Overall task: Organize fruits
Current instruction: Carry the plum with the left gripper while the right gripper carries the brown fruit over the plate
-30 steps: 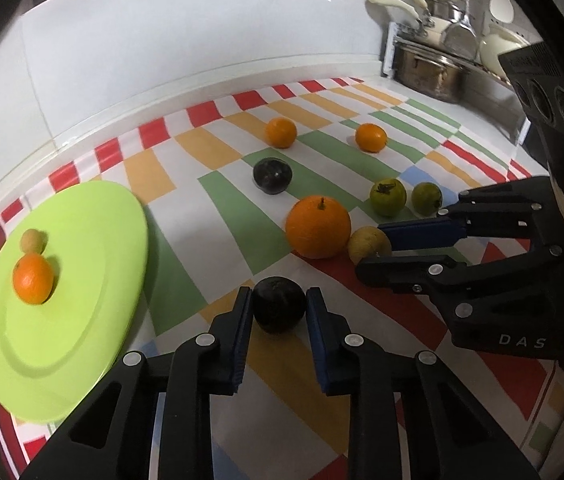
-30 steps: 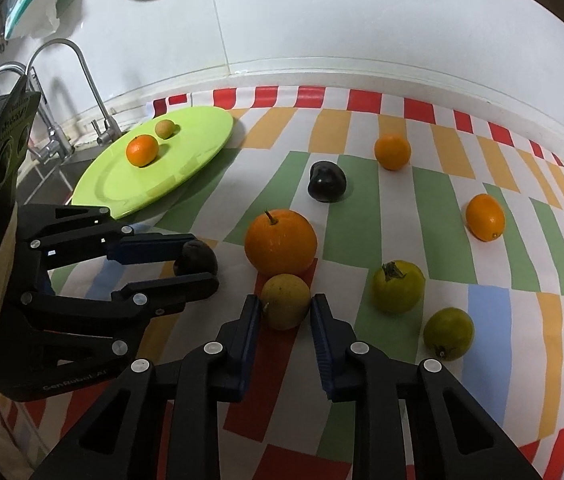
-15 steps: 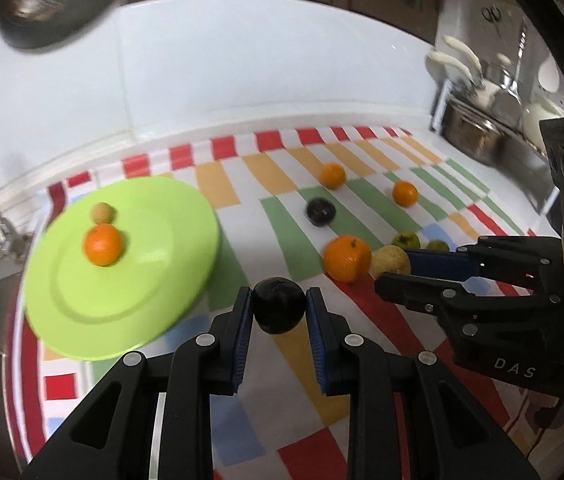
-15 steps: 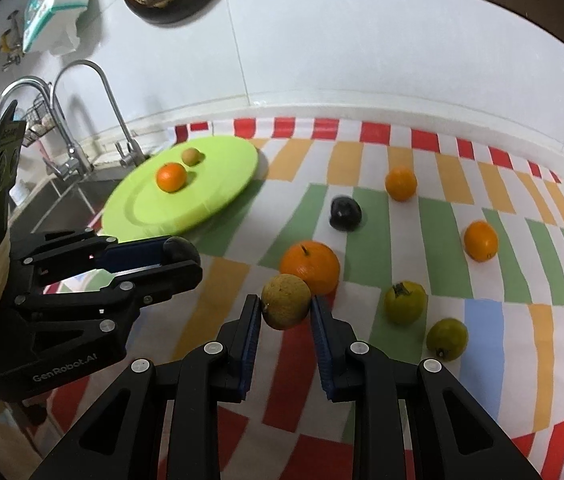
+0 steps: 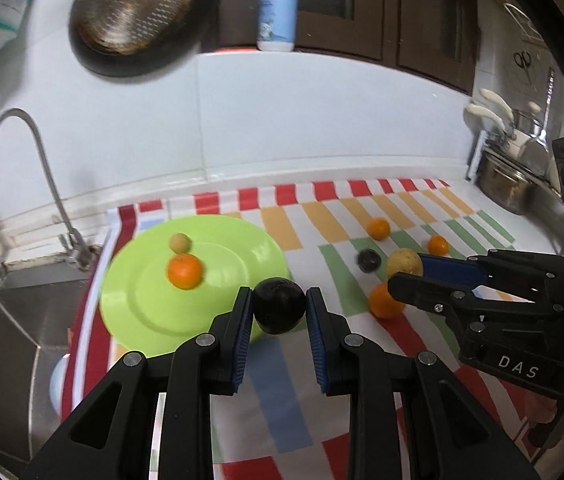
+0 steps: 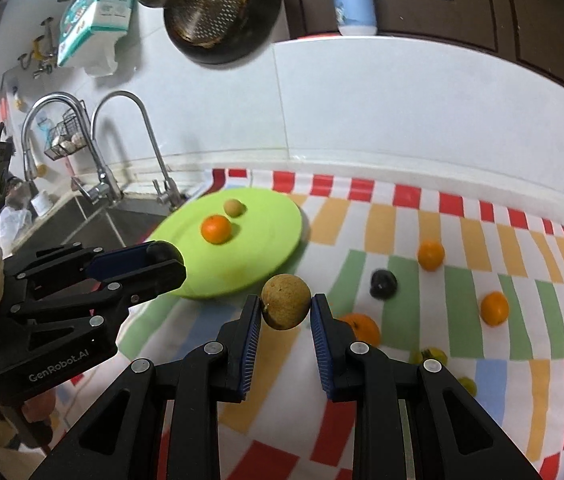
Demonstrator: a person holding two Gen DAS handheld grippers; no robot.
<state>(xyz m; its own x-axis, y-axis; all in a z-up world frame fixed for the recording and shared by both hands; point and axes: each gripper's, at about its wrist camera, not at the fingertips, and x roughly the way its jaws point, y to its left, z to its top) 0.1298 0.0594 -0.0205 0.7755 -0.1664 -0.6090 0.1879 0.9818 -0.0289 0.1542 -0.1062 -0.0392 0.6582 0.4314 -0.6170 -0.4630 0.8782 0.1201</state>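
My left gripper is shut on a dark plum and holds it in the air by the near right rim of the green plate. The plate carries a small orange and a small tan fruit. My right gripper is shut on a yellow-brown fruit, lifted above the striped cloth, right of the plate. On the cloth lie a big orange, another dark plum, two small oranges and green fruits.
A sink with a tap lies left of the plate. A white wall backs the counter. A steel pot stands at the far right. A pan and colander hang on the wall above.
Both grippers have lifted their fruits off the cloth and risen, and swung left toward the plate. The views now look down from higher up.
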